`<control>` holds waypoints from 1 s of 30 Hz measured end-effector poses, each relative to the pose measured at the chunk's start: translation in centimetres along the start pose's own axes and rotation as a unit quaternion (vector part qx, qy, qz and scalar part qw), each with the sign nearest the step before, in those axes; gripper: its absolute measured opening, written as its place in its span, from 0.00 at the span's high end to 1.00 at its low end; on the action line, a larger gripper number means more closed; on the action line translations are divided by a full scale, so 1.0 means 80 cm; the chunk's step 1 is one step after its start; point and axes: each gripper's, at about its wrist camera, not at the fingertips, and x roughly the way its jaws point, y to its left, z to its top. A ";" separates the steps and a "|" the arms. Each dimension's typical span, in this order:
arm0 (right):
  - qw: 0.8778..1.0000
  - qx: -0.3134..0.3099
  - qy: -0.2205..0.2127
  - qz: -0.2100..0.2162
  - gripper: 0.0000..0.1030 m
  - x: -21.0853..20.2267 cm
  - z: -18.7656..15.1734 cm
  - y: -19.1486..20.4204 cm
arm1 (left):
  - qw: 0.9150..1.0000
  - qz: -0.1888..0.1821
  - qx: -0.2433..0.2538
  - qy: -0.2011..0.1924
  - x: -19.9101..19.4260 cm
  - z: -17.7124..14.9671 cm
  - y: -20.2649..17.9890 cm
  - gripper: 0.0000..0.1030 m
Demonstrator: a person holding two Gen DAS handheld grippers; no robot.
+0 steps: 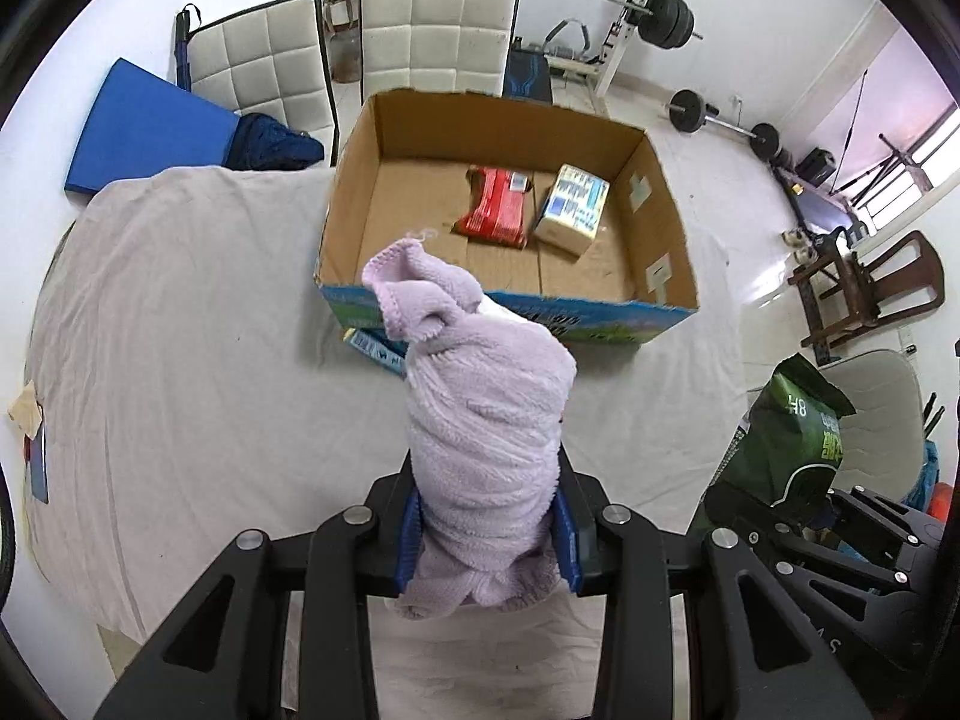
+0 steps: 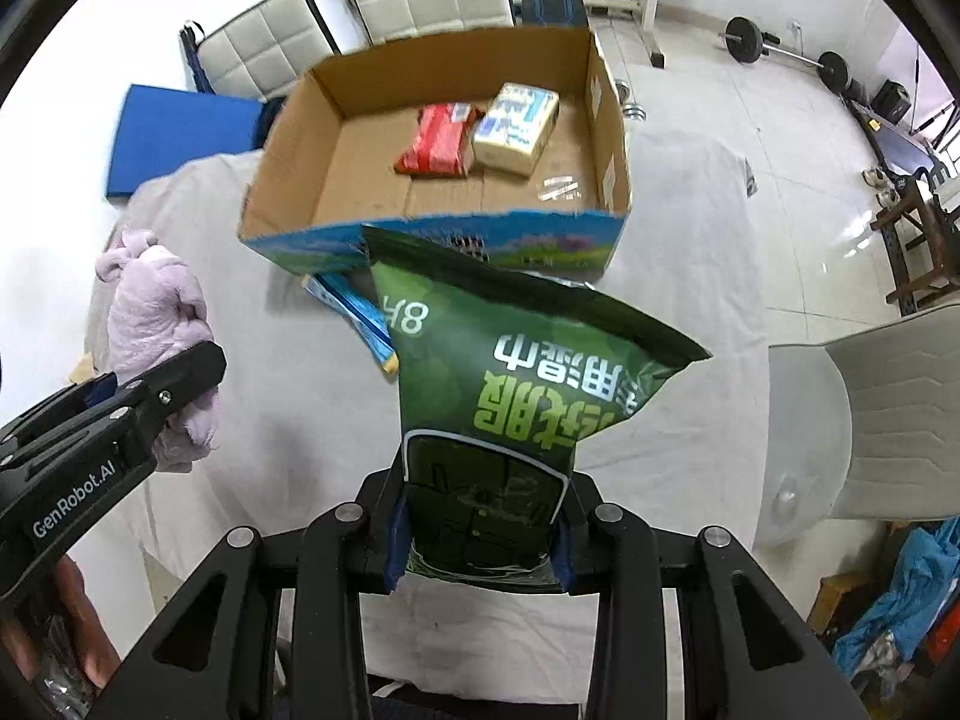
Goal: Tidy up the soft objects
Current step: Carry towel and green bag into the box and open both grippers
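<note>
My left gripper (image 1: 487,531) is shut on a bunched lilac towel (image 1: 480,408), held up over the cloth-covered table (image 1: 180,330). The same lilac towel (image 2: 159,324) and the left gripper (image 2: 180,384) show at the left of the right wrist view. My right gripper (image 2: 480,540) is shut on a green soft pack (image 2: 510,378) with white lettering, also lifted above the table. That green pack (image 1: 792,438) appears at the right of the left wrist view. Ahead stands an open cardboard box (image 1: 354,192) (image 2: 288,162) holding a red pack (image 1: 498,207) (image 2: 438,141) and a pale tissue pack (image 1: 570,210) (image 2: 516,126).
A blue flat packet (image 2: 354,312) lies partly under the box's front edge. Two padded white chairs (image 1: 438,36) stand behind the table, with a blue mat (image 1: 144,126) at left. Weight benches and barbells (image 1: 660,18) fill the far floor; a wooden chair (image 1: 870,294) stands at right.
</note>
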 end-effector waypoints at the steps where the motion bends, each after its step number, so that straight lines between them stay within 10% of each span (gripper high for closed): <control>1: 1.000 0.000 -0.003 0.001 0.63 -0.004 -0.001 0.001 | 1.000 -0.003 0.001 -0.003 -0.006 0.002 -0.001 0.68; 14: 0.999 -0.004 -0.023 0.026 0.63 -0.008 0.054 0.000 | 1.000 -0.016 0.004 -0.019 -0.004 0.075 0.004 0.68; 30: 0.996 0.074 0.055 -0.015 0.63 0.145 0.236 -0.040 | 0.997 0.004 -0.033 0.075 0.168 0.226 0.073 0.68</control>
